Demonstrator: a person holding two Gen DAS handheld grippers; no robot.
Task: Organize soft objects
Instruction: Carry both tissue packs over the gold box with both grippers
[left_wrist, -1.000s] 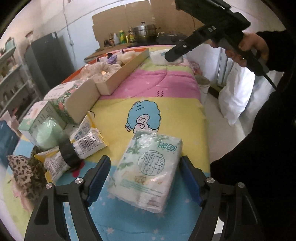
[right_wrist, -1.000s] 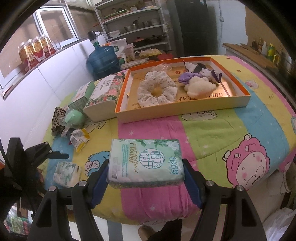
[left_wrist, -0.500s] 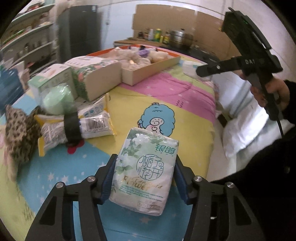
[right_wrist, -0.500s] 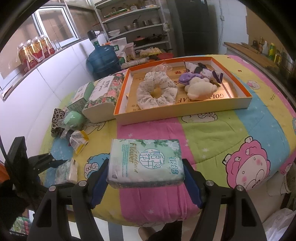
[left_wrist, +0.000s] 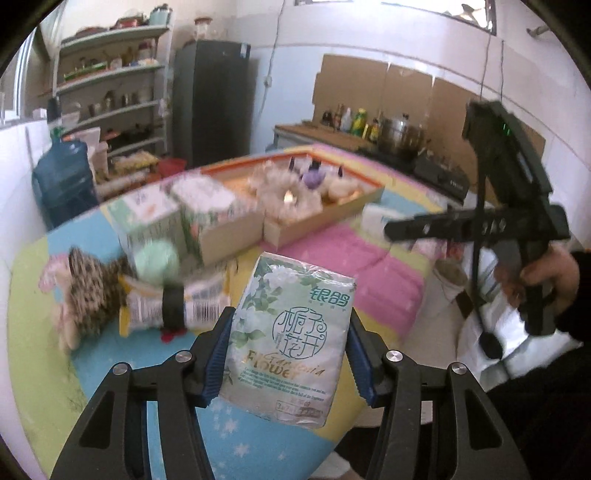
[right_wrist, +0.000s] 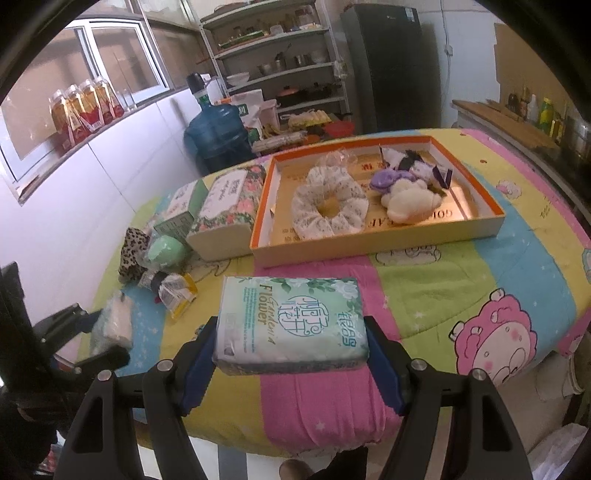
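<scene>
My left gripper is shut on a green-white tissue pack and holds it above the near end of the quilt-covered table. My right gripper is shut on a second tissue pack, held above the table's front edge. The orange-rimmed tray at the back holds a white scrunchie, a purple plush and a cream plush. The left gripper with its pack shows at the left of the right wrist view. The right gripper shows at the right of the left wrist view.
Left of the tray lie a floral tissue box, a green box, a green ball, a leopard cloth and snack packets. A water jug, shelves and a fridge stand behind. A counter is at the back right.
My left gripper has lifted its tissue pack off the table and tilted up toward the room. The right gripper with its pack has hardly moved.
</scene>
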